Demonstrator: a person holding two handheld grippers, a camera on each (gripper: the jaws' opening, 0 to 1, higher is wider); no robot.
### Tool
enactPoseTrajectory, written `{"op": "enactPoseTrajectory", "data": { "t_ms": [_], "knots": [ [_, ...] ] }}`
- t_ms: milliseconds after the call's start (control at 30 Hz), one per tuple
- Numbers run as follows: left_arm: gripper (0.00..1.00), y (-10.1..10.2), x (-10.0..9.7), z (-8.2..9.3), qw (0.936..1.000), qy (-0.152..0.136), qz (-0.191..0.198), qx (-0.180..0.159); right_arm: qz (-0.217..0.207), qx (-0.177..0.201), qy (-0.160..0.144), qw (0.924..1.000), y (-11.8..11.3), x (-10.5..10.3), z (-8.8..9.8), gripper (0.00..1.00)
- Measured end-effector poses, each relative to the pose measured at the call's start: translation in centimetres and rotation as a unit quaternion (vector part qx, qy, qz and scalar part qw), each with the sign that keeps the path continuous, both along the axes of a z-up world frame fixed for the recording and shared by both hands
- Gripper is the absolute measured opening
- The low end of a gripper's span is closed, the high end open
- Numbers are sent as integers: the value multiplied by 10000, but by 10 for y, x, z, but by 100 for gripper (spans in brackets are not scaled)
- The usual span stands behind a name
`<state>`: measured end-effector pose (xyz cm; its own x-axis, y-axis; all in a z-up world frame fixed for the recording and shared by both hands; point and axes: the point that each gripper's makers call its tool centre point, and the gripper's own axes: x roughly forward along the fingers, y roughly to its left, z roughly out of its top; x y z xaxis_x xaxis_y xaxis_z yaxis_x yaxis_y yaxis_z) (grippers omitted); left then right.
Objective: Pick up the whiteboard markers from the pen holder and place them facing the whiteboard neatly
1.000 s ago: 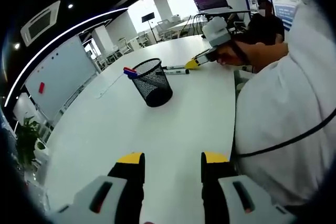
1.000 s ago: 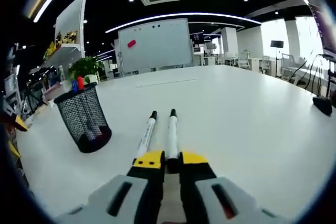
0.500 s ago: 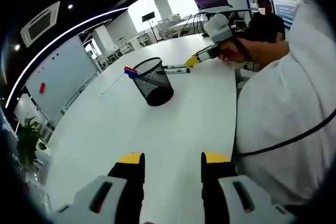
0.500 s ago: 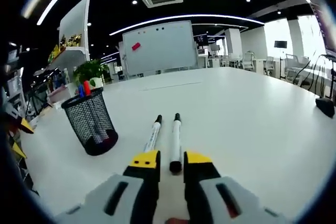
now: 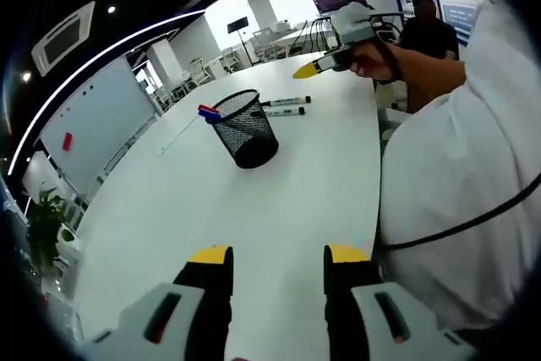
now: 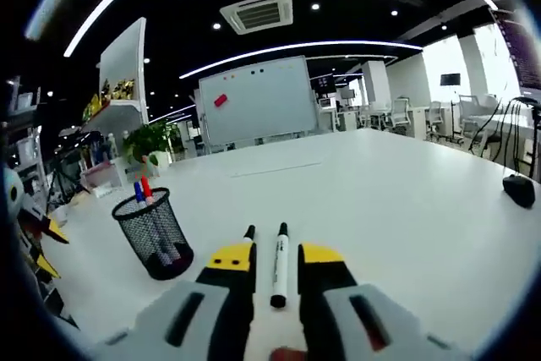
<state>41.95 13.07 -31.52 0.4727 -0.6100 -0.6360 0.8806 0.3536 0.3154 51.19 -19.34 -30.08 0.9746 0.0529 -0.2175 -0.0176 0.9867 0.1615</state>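
Markers first: 2 whiteboard markers lie side by side on the white table [image 6: 406, 200] just ahead of your right gripper [image 6: 275, 257], caps pointing away toward the whiteboard [image 6: 258, 99]. The right marker [image 6: 278, 264] sits in line with the gap between the jaws; the left marker [image 6: 248, 234] peeks out just past the left jaw tip. A second ago your jaws were pinched around that right marker; now they stand apart and the gripper has lifted clear of it, so that marker reads as placed. In the left gripper view the same pair [image 5: 286, 106] rests free on the table with your right gripper [image 5: 314, 66] raised above them.

That leaves the pen holder [image 6: 154, 232], off to the left of your right gripper and near it, with a blue marker [image 6: 138, 193] and a red marker [image 6: 147, 188] standing up out of it. My judgement: 2 of 4 are done, and the holder is the next stop.

Your left gripper [image 5: 276, 266] waits low over the table, jaws apart and holding nothing.

Materials: the holder is black wire mesh, round and slightly tapered, probably light and easy to tip. The markers are smooth white barrels with black caps. The table is smooth and matte-white, so round barrels may roll.
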Motion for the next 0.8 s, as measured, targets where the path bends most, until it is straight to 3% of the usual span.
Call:
{"op": "enactPoseTrajectory", "data": {
  "t_ms": [67,333,567,800],
  "knots": [
    [45,0,0,0,10000,6,-3,-6,28,-123,84,9999,-1,2,-4,20],
    [45,0,0,-1,10000,14,12,13,133,-40,142,9998,3,3,-11,19],
    [45,0,0,-2,10000,24,-3,34,216,-102,97,9997,4,5,-6,18],
    [45,0,0,-4,10000,35,0,50,684,-253,57,9973,24,7,4,18]
  ]
}}
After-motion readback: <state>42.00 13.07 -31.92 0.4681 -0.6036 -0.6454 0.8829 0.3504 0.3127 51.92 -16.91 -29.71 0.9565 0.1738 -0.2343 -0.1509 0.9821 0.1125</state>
